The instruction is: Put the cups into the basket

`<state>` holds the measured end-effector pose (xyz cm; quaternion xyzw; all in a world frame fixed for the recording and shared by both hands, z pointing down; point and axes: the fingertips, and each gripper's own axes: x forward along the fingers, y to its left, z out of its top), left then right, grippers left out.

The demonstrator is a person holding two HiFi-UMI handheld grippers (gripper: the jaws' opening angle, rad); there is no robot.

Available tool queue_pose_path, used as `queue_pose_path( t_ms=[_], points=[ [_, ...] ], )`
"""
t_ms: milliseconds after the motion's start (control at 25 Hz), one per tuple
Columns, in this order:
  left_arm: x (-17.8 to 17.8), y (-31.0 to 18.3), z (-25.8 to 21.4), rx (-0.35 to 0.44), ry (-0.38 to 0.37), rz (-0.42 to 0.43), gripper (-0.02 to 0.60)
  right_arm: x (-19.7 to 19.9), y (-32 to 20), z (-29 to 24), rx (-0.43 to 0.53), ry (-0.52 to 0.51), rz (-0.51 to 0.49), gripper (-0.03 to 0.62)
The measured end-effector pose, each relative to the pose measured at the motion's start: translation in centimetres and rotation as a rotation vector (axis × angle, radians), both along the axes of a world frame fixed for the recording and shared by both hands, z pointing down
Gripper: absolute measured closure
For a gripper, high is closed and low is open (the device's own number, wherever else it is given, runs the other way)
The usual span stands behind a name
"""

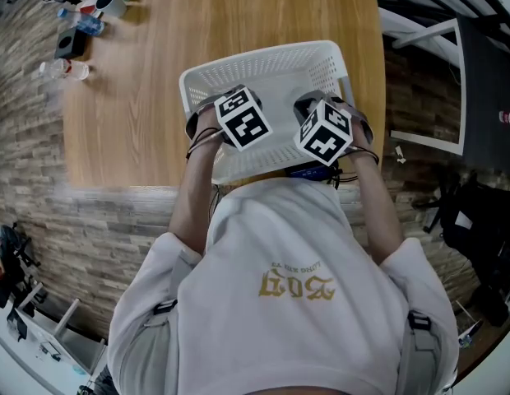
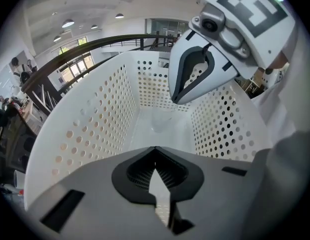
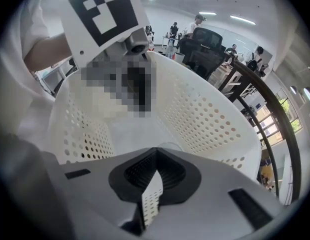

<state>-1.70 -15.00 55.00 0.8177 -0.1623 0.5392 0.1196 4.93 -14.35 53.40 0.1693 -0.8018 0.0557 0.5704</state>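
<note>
Evidently the left gripper (image 2: 157, 184) and right gripper (image 3: 151, 191) each clamp the basket (image 1: 267, 76) wall at frame centre. Uneven lifting by the 2 could tilt it or let the thin wall slip free.

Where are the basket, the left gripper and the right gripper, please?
basket (image 1: 271, 66): head view, far wall.
left gripper (image 2: 155, 150): left gripper view, jaw tips.
right gripper (image 3: 156, 151): right gripper view, jaw tips.

A white perforated plastic basket (image 1: 267, 62), smooth and faintly glossy, at 12 o'clock on a pale wooden table (image 1: 156, 97) with matt grain; left gripper (image 2: 156, 183) and right gripper (image 3: 151, 185) in matt grey plastic; ribbed black pads (image 2: 137, 173); soft white cloth shirt (image 1: 280, 319) at 6 o'clock.
</note>
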Motion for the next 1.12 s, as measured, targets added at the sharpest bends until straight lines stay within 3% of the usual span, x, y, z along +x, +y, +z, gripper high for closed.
queue_pose_path(
  t_ms=[480,720,1120],
  points=[
    [-0.1,-0.1,-0.9,0.025,0.012,-0.023,0.574,0.3,-0.3,-1.0,0.002,-0.051,0.046,0.585],
    [0.4,-1.4,-3.3,0.095,0.120,-0.073,0.574,-0.2,-0.8,-1.8,0.001,-0.106,0.087,0.583],
    [-0.2,-1.1,-4.1,0.111,0.132,-0.087,0.574,-0.4,-0.8,-2.5,0.029,-0.138,0.134,0.585]
  ],
)
